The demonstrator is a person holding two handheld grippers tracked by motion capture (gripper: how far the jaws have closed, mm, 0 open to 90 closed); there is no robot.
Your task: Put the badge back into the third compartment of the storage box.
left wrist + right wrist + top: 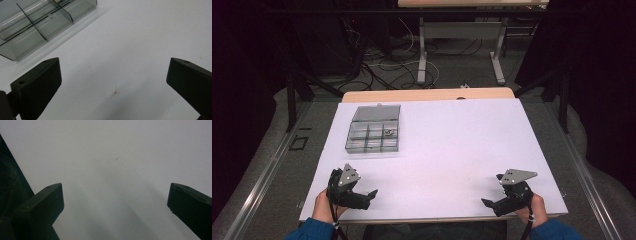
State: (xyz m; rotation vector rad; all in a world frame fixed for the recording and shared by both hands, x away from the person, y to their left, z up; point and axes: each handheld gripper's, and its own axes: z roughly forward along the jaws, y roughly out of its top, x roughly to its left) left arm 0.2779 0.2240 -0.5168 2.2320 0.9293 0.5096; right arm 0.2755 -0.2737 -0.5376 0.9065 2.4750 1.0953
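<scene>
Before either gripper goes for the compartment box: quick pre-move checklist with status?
1. Left gripper open, nothing between the jaws: ok.
2. Right gripper open, nothing between the jaws: ok.
3. Compartment box lid open, compartments exposed: ok.
4. Small metal part sits in a right-hand compartment of the middle row: ok; what the part is: cannot tell.
5. White table surface between left gripper and box free of obstacles: ok.
6. Other compartments empty: cannot tell, too small.
</scene>
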